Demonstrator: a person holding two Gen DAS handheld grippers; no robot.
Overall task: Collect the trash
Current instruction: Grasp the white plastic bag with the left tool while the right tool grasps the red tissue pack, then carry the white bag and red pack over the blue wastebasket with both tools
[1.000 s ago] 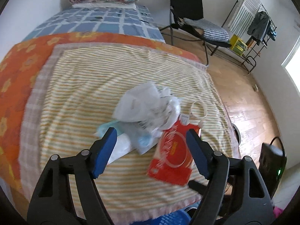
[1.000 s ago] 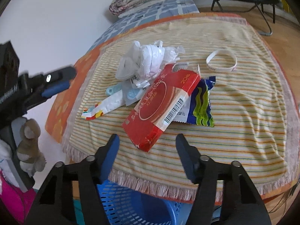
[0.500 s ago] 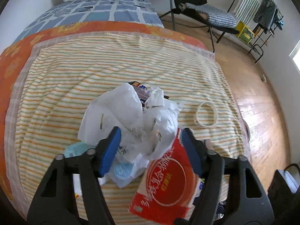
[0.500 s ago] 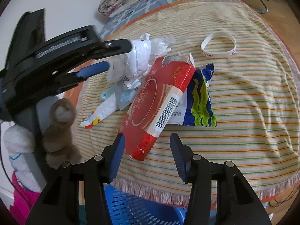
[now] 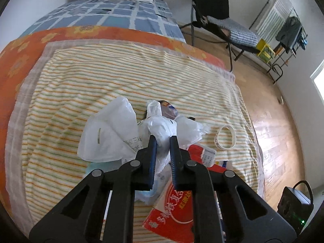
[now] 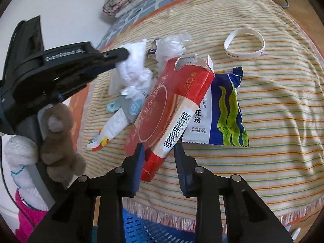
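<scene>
My left gripper point(image 5: 162, 139) is shut on a crumpled white plastic bag point(image 5: 113, 133) in the trash pile on the striped blanket point(image 5: 81, 85). In the right wrist view the same gripper point(image 6: 123, 53) reaches in from the left, with the bag point(image 6: 133, 68) bunched at its tip. A torn red carton point(image 6: 172, 101) lies slantwise over a blue and green sachet point(image 6: 226, 109). The jaws of my right gripper point(image 6: 159, 151) are closing around the carton's near end. The left pad is about at the carton and a small gap shows at the right pad.
A white wristband point(image 6: 244, 42) lies alone on the blanket beyond the sachet. A long white wrapper point(image 6: 113, 125) and small pale blue packets sit under the bag. A blue slotted basket point(image 6: 145, 228) stands below the fringed edge. A chair point(image 5: 218, 20) and clothes rack are on the wooden floor.
My left gripper moved forward over the pile and closed on the white bag. My right gripper came up to the red carton's near end and its jaws narrowed around it.
</scene>
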